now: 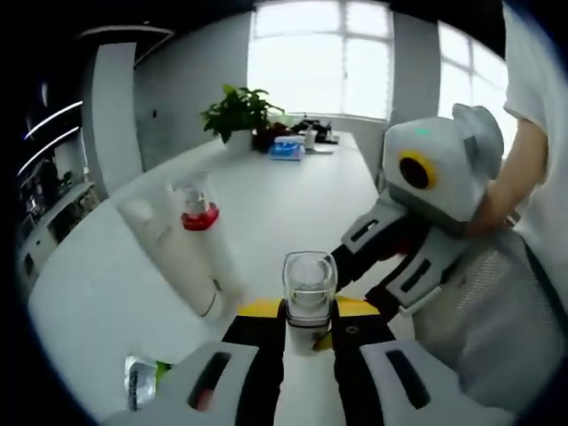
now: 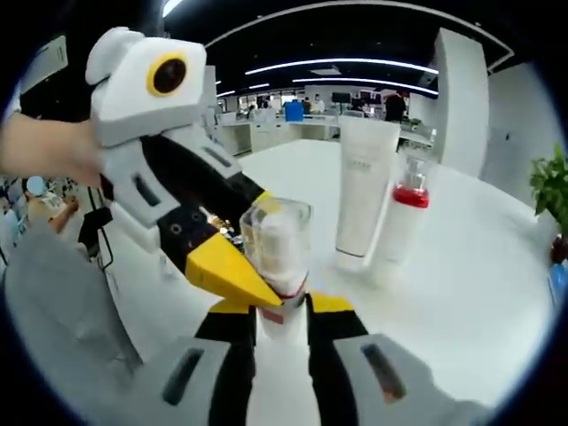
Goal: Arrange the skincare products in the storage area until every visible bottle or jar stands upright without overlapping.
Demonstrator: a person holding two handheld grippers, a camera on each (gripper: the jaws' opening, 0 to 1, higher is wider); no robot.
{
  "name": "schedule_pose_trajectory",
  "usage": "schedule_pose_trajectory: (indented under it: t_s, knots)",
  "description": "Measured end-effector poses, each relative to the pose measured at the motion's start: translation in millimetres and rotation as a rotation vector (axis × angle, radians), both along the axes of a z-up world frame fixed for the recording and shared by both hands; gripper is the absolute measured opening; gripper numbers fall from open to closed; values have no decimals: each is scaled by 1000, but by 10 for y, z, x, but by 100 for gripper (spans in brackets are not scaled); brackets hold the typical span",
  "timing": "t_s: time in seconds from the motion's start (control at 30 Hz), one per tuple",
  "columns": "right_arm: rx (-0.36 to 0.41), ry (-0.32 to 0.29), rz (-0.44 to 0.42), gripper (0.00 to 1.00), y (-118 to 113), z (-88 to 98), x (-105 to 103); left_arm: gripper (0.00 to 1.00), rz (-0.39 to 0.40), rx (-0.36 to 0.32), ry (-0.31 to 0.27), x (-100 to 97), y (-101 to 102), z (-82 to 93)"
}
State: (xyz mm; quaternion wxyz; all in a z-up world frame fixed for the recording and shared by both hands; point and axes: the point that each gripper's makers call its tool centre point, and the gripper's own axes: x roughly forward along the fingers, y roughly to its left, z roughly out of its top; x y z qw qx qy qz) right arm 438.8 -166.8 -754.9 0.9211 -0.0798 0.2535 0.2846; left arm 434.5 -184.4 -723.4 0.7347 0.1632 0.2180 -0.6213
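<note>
both grippers on one clear-capped bottle

in the left gripper view the left gripper [image 1: 310, 333] has its jaws drawn in on a small bottle [image 1: 309, 297] with a clear cap, gripping it below the cap. the right gripper [image 1: 377, 266] comes in from the right, its dark jaws reaching toward the same bottle; whether they touch it cannot be told there. in the right gripper view the right gripper [image 2: 282, 311] is closed in on the bottle [image 2: 277, 253] from both sides, and the left gripper [image 2: 226, 266] lays its yellow tip against the bottle's near side. the bottle stands upright, over the desk's [image 1: 293, 195] near edge.

further in on the desk stand a white tube [image 1: 173, 253] on its cap and a spray bottle [image 1: 200, 222] with a red collar, just beside each other. in the right gripper view the tube [image 2: 362, 191] and spray bottle [image 2: 404, 217] both look upright, with bare desk [image 2: 479, 266] between them and the held bottle. a small clear item with a green part [image 1: 142, 380] lies near the desk's near left edge.

the middle of the desk is open. at the far end sit a potted plant [image 1: 238, 114], a blue box [image 1: 287, 149] and some dark clutter. a person's arm [image 1: 510, 191] holds the right gripper, a mesh chair back [image 1: 497, 319] below it.
</note>
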Motion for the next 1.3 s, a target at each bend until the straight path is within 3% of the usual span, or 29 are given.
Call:
schedule_pose_trajectory:
  t_s: [0.47,0.93,1.3]
  knots:
    - [-17,33,-146,20,-150,-176,64,16,-78,14,8,76,-120,-158]
    - [-37,19,-182,20,-205,-229,79,17,-123,35,13,93,-155,-237]
    - [-46,28,-205,19,-234,-272,80,17,-105,50,22,104,-141,-245]
